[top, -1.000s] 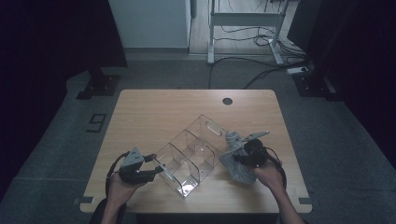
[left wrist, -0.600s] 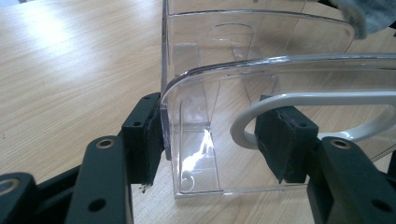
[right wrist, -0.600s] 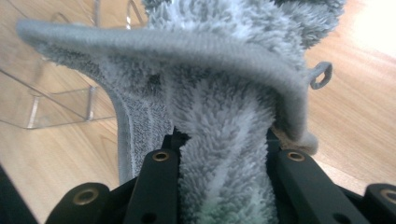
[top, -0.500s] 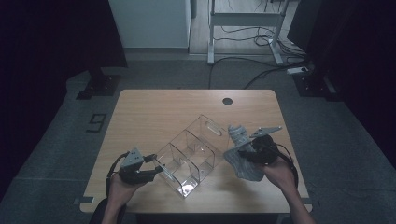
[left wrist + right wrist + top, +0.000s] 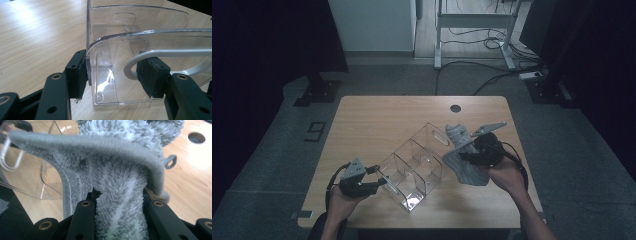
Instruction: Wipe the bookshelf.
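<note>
Vs the earlier frames: the right gripper [image 5: 462, 151] is seen raised, with the grey towel [image 5: 464, 162] lifted off the table [image 5: 377, 115] and bunched higher at right centre of the high view; before it lay lower, against the organizer's right side. The left gripper [image 5: 379, 181] and the clear organizer [image 5: 412, 167] are unchanged, lower left to centre.

Towel vs tool: pinched between the right jaws, folds draped over and below them, hanging just right of the organizer's far compartment. In the right gripper view the towel [image 5: 117, 170] is clamped between both black jaws, fluffy pile bulging upward.

Left jaws: pressed onto the organizer's near end wall [image 5: 112, 70], one pad outside the corner, the other inside by the handle cutout.

Per view: a small hanging loop [image 5: 170, 161] on the towel's edge and a table hole [image 5: 196, 137] at upper right are shown by the right gripper view; pad contact on the clear wall is resolved in the left gripper view, not from above.
</note>
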Demonstrator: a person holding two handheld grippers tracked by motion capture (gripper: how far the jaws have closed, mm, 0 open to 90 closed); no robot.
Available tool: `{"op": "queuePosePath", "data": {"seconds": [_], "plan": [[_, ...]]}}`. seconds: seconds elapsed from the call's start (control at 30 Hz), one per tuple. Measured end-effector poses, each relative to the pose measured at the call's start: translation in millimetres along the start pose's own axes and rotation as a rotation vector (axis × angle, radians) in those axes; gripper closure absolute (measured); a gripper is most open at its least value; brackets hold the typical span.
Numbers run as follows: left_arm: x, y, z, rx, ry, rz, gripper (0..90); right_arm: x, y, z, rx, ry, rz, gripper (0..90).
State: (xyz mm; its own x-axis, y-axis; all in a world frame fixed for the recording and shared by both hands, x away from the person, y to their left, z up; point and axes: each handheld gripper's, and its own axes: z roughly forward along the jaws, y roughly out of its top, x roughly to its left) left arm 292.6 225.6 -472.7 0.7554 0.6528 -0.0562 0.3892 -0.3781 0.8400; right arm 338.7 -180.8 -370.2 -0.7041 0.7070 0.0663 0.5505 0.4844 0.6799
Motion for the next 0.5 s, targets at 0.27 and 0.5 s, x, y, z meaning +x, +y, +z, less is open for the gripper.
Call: {"op": "queuePosePath", "data": {"seconds": [0.27, 0.5], "plan": [[0.2, 0.0, 0.1, 0.000, 0.000, 0.000, 43.2, 16.3, 32.8, 8.0, 0.012, 0.013, -0.056, 68.9], [0.2, -0.1, 0.3, -0.002, -0.002, -0.003, 43.2, 26.3, 58.8, 31.5, 0.024, 0.033, -0.089, 68.9]]}}
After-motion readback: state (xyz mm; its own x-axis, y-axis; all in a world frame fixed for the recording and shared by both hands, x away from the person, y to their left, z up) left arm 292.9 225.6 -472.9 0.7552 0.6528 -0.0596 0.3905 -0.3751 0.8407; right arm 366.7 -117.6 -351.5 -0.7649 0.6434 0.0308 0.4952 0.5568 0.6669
